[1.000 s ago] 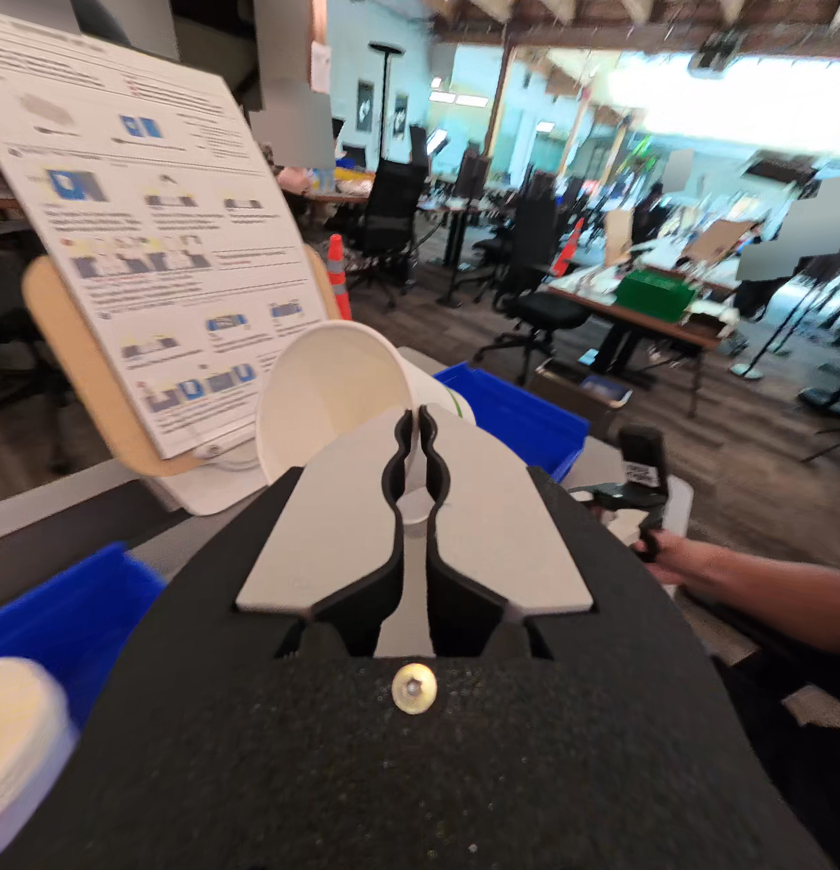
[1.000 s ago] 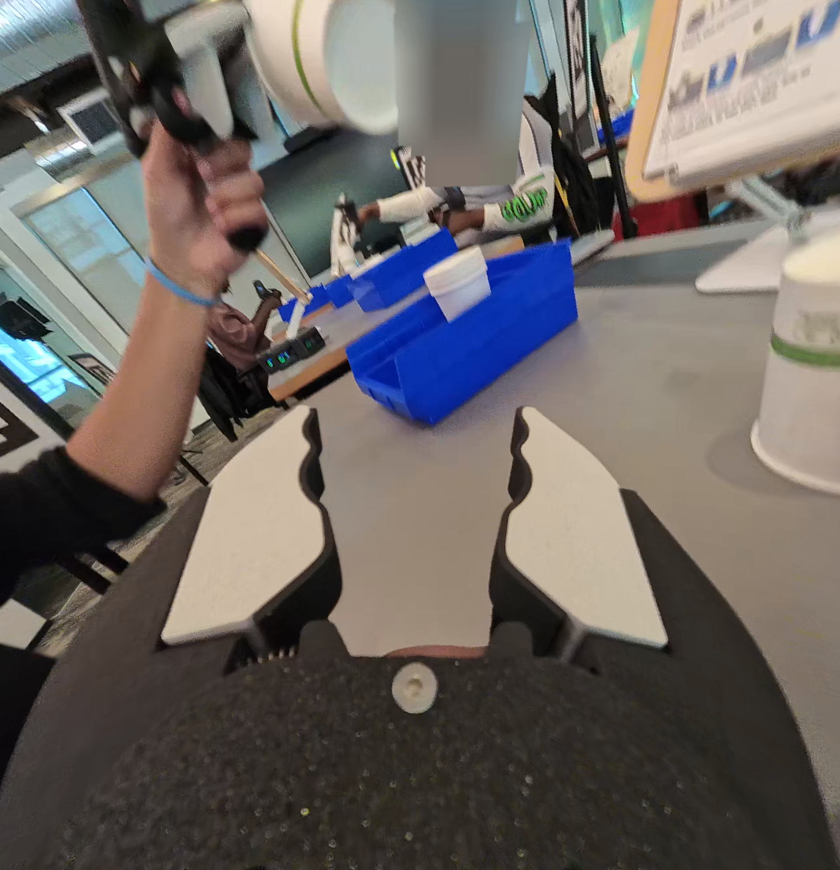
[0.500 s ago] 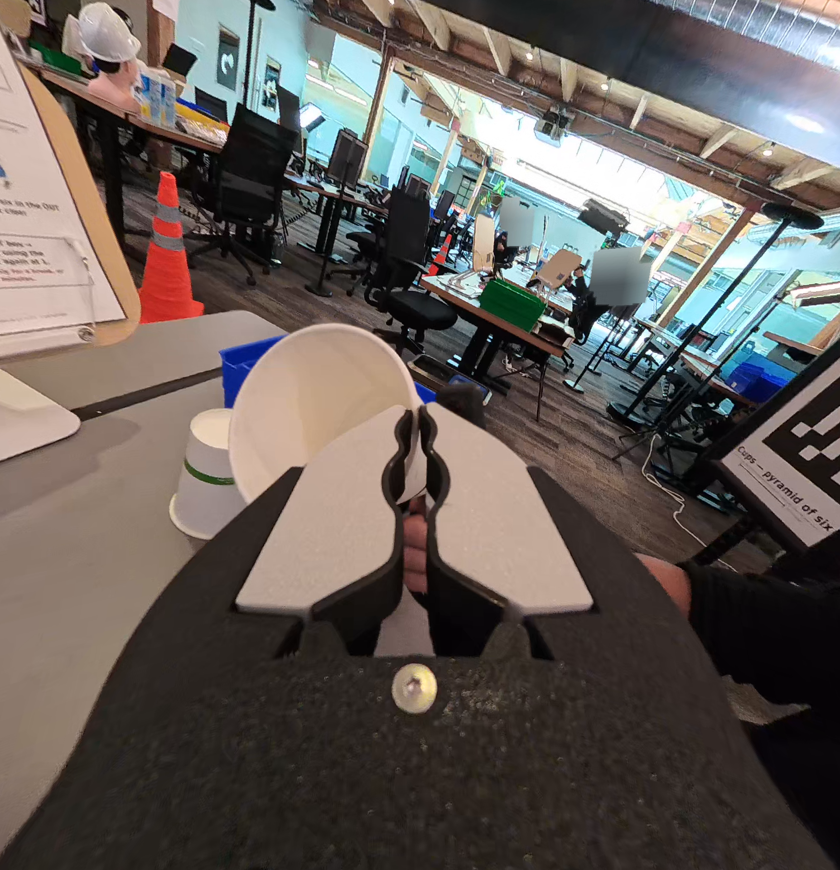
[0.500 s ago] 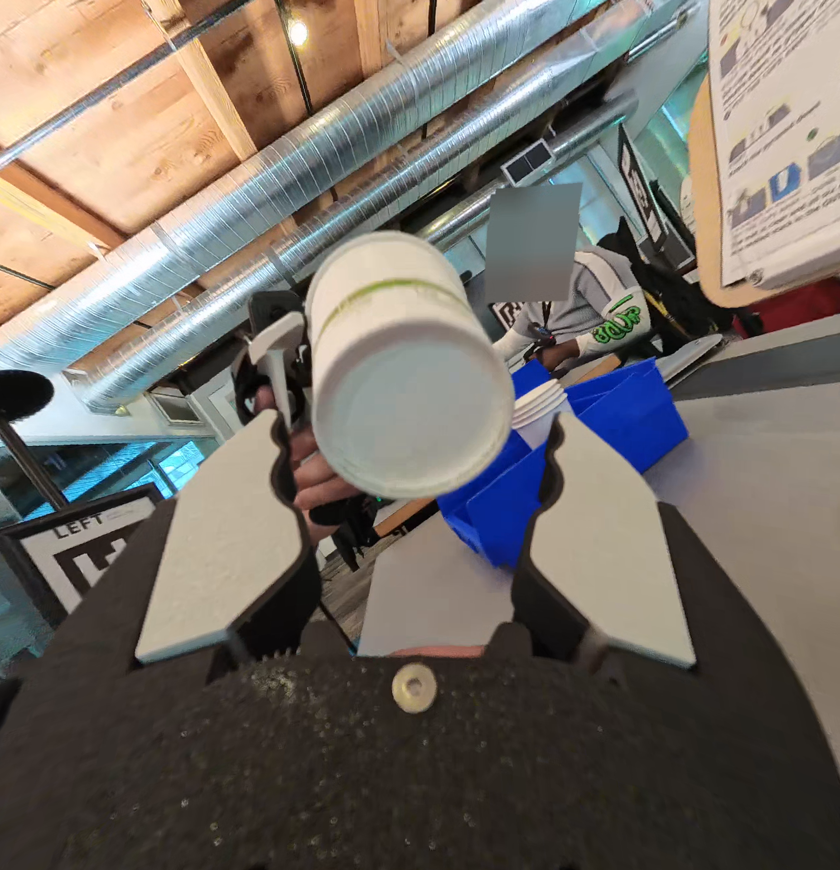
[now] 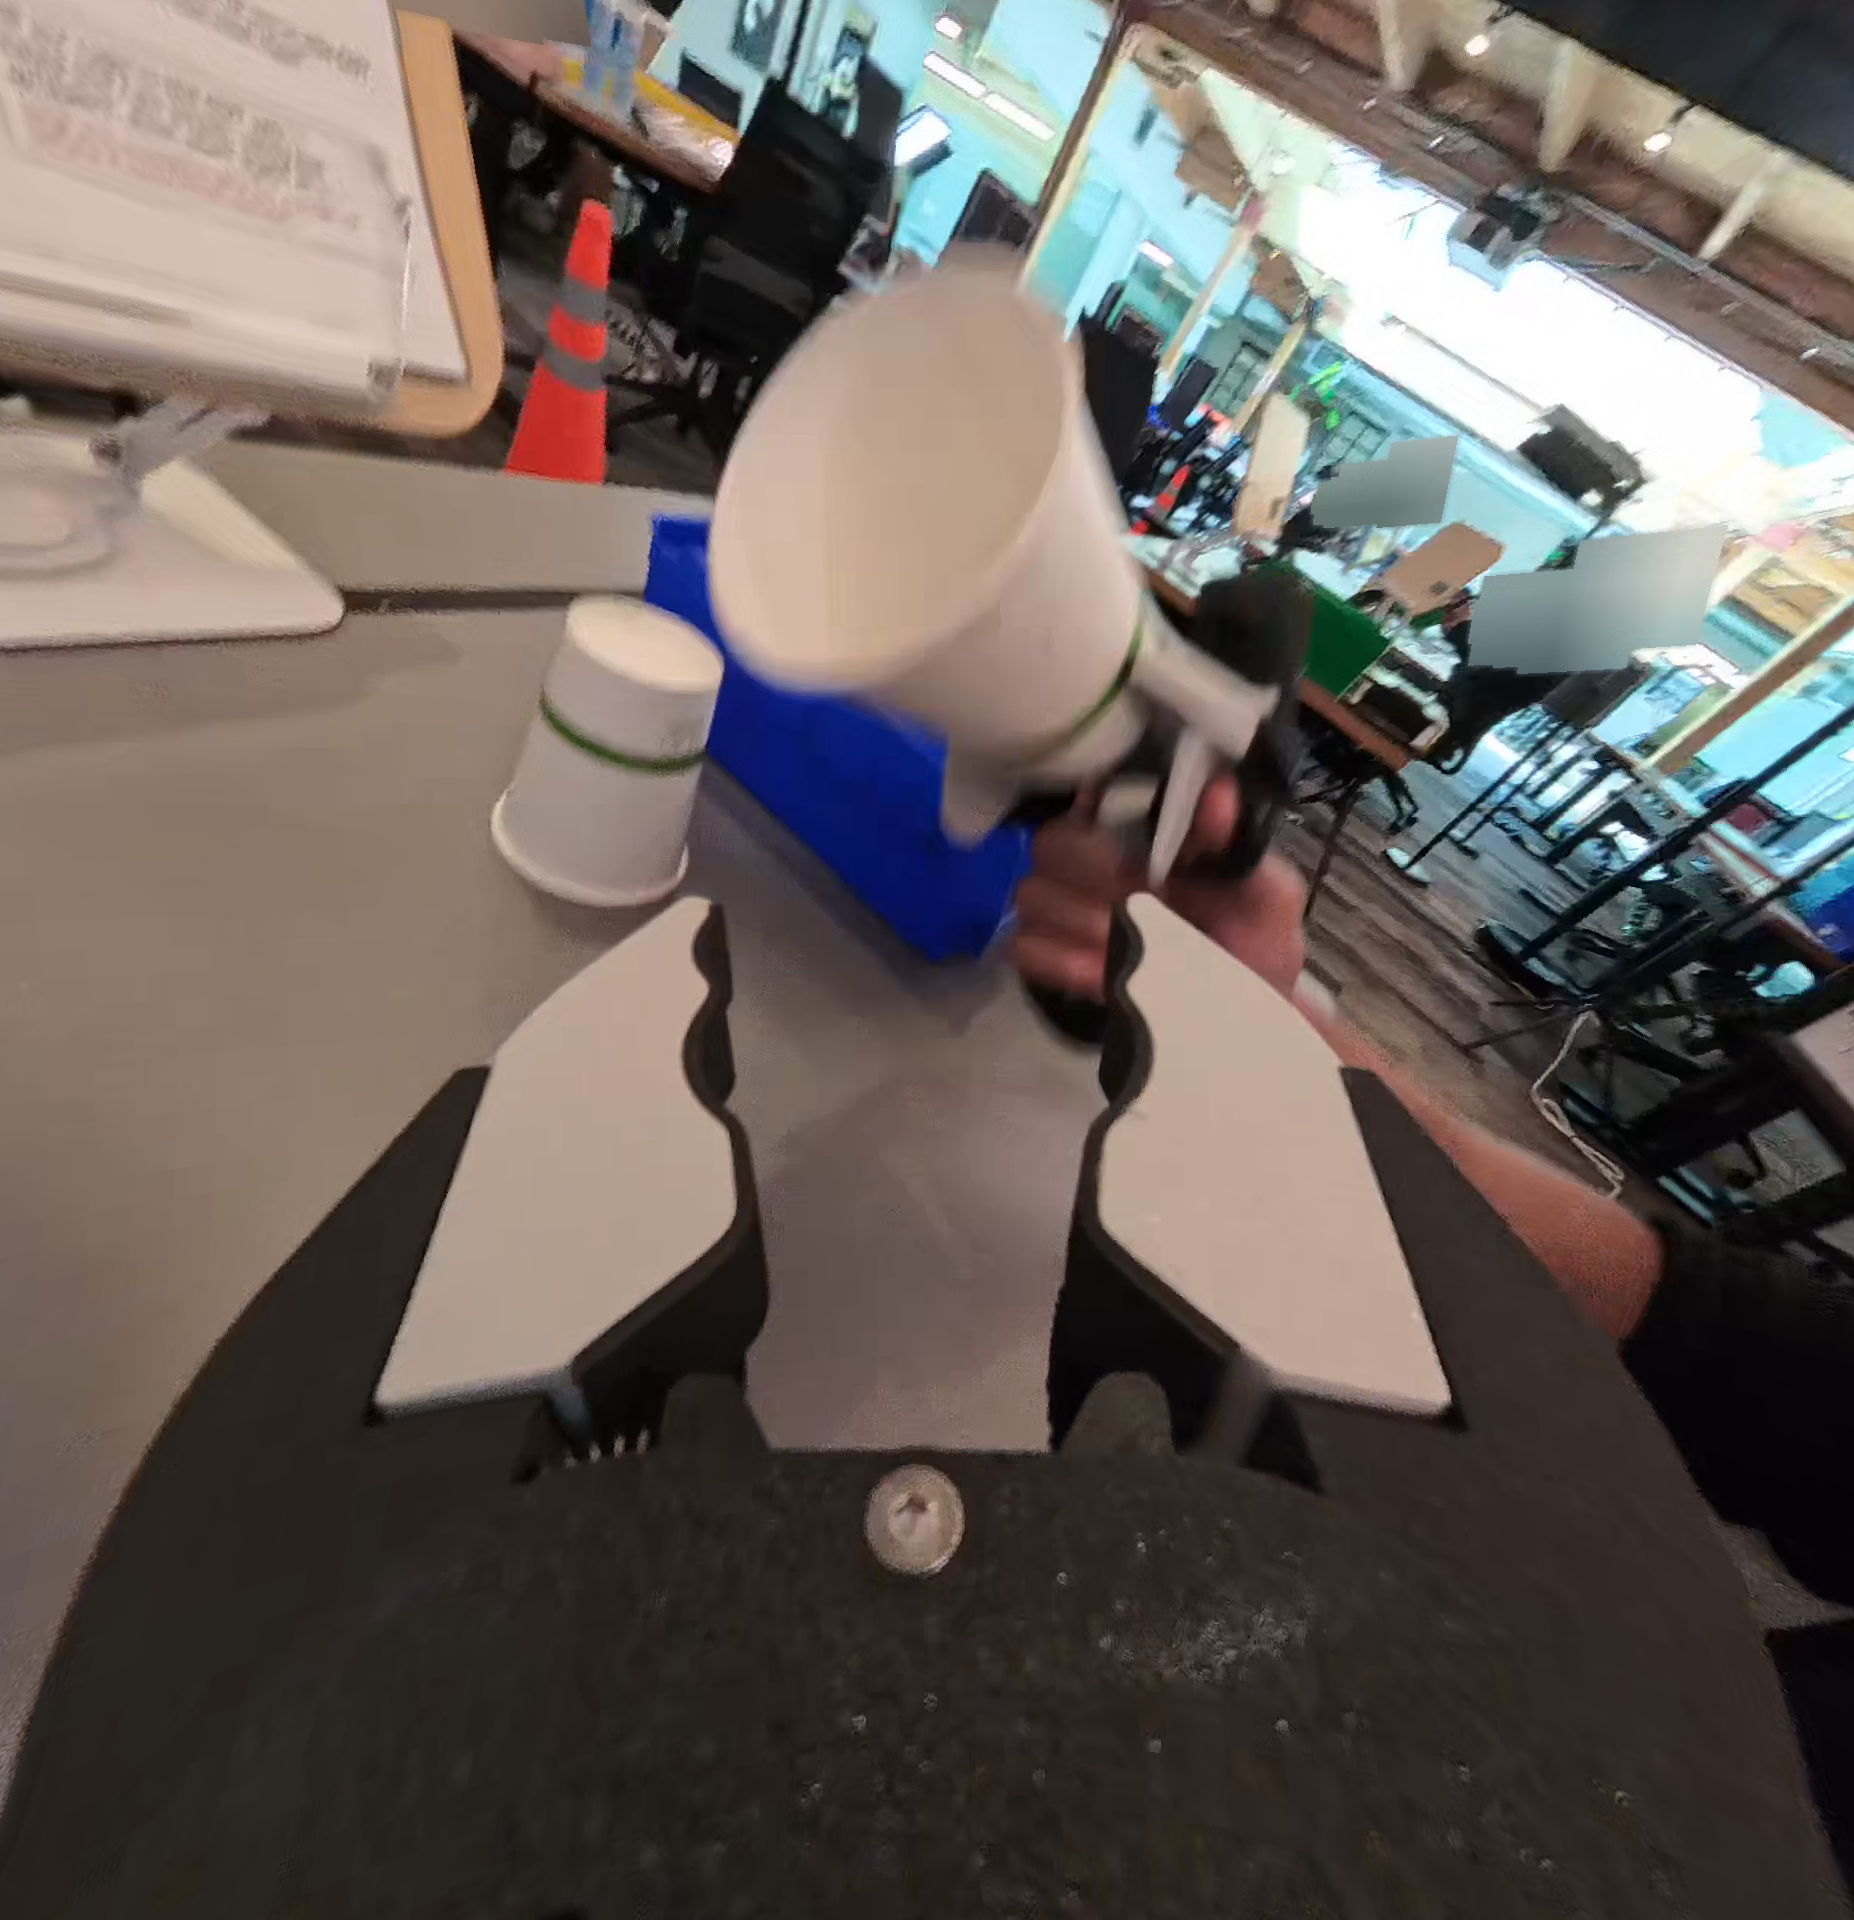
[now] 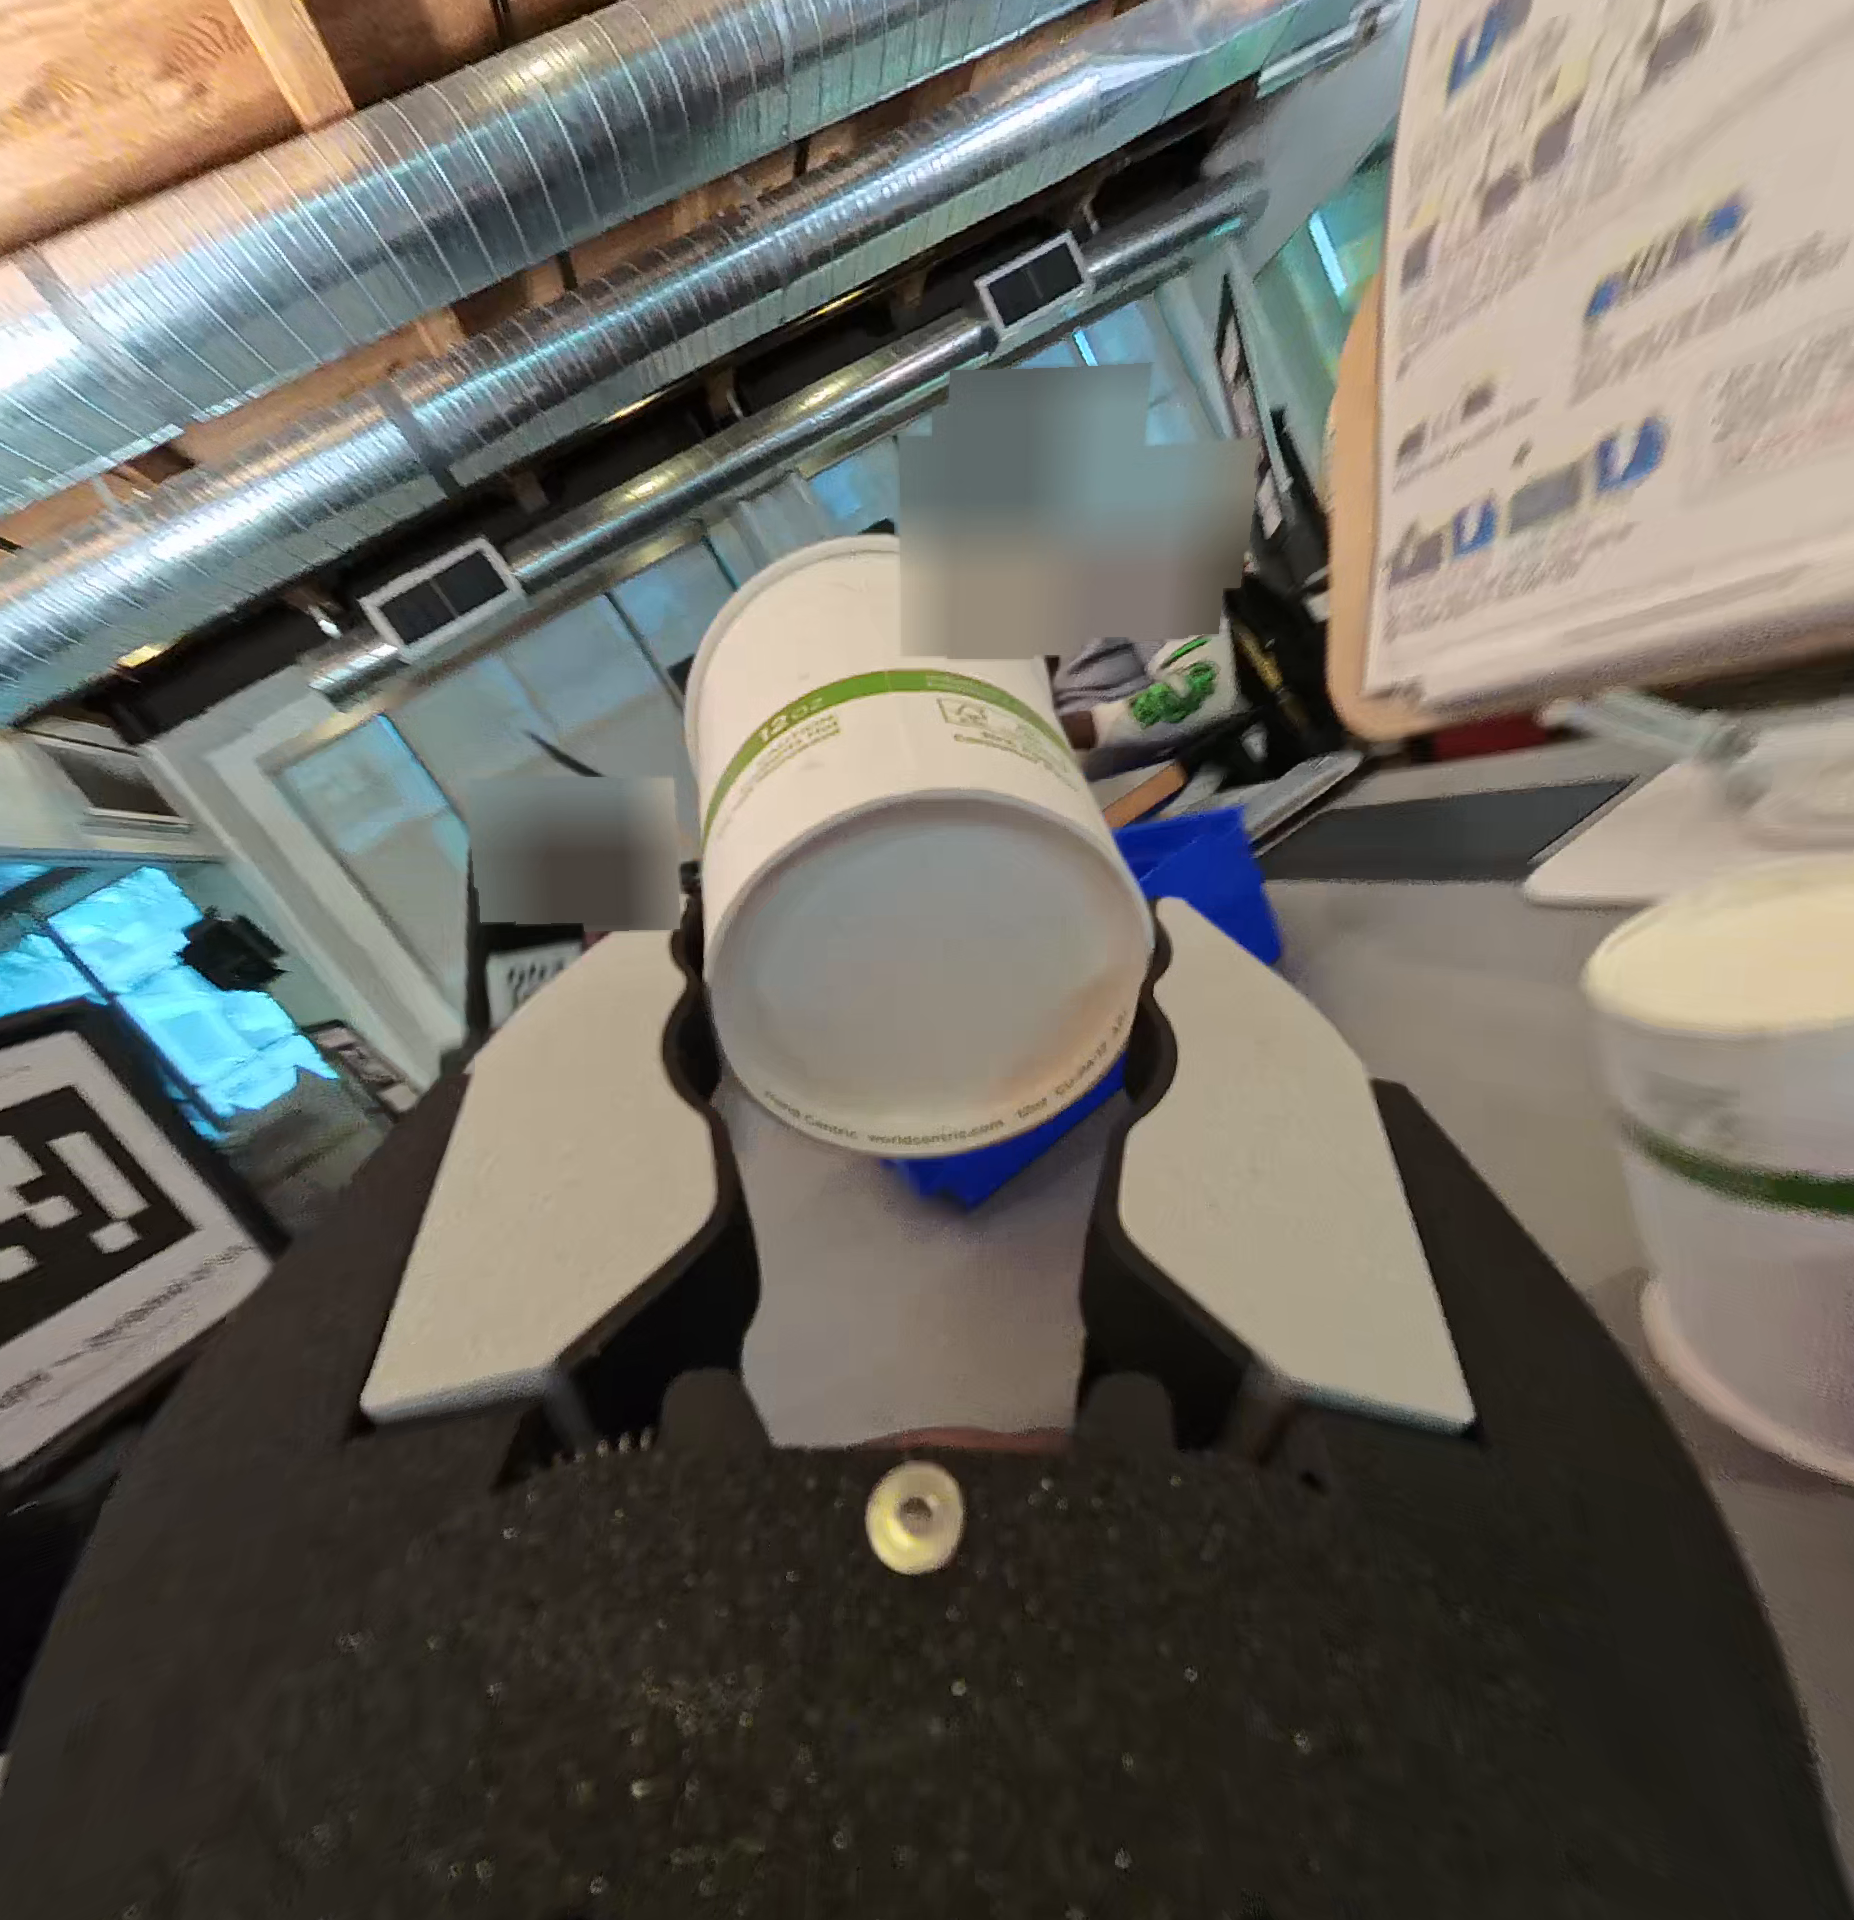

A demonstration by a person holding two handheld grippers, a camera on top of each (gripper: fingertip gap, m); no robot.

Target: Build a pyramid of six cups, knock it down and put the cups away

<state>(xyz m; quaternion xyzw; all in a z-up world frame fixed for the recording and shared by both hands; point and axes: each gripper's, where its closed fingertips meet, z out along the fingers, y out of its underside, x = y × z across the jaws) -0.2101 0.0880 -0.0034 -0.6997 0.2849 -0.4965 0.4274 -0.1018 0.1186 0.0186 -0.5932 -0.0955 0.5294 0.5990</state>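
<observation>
My left gripper (image 5: 918, 935) is open and empty above the grey table (image 5: 227, 935). Ahead of it, a white paper cup with a green band (image 5: 923, 540) hangs in the air, mouth towards this camera, with its base gripped by the other gripper's fingers (image 5: 1188, 691) in a person's hand. In the right wrist view my right gripper (image 6: 923, 966) is shut on this cup (image 6: 881, 779), the pads pressing on both sides of its base. A second white cup (image 5: 611, 758) stands upside down on the table; it also shows in the right wrist view (image 6: 1754, 1174).
A blue bin (image 5: 840, 810) lies on the table behind the cups and shows in the right wrist view (image 6: 1203, 873). A printed sheet on a stand (image 5: 175, 208) is at the back left. An orange cone (image 5: 570, 353) stands on the floor beyond. A black-and-white marker board (image 6: 61, 1195) is at the left.
My left gripper was shut on the cup's rim; it has opened and let go. My right gripper closed on the cup's base and now carries it alone.
</observation>
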